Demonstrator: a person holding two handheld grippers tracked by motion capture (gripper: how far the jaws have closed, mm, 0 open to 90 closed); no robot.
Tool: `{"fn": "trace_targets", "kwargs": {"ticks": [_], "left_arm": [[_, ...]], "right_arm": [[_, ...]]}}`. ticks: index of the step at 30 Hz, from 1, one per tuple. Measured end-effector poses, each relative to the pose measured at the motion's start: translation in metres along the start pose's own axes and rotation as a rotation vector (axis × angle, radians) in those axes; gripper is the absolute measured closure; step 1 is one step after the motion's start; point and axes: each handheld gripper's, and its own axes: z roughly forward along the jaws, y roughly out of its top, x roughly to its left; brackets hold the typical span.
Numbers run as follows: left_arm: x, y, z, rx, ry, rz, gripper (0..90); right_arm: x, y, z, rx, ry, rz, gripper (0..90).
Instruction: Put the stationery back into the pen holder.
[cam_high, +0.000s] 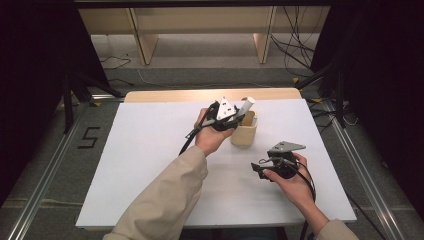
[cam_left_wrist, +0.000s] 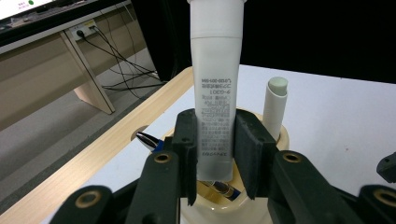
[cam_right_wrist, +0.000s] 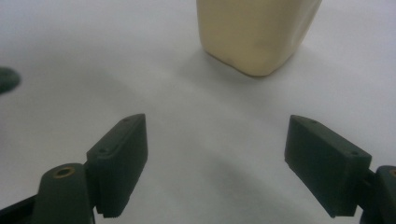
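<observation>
White printed tube (cam_left_wrist: 215, 88), upright over the cream cup (cam_left_wrist: 280, 135), clamped between jaws.

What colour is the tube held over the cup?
White, with small black print down its side; the tube shows best in the left gripper view.

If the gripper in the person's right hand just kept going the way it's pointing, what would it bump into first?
Probably the cream cup. The right gripper has its jaws wide open, with bare white table between it and the cup, which stands slightly to the right of dead ahead; depth is hard to judge.
</observation>
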Motion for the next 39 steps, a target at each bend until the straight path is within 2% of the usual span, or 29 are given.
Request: {"fn": "trace_targets", "kwargs": {"ticks": [39], "left_arm": [[0.000, -0.014, 0.011, 0.016, 0.009, -0.011, 71.2]], "right_arm": [[0.000, 0.000, 0.000, -0.001, 0.003, 0.000, 22.0]]}}
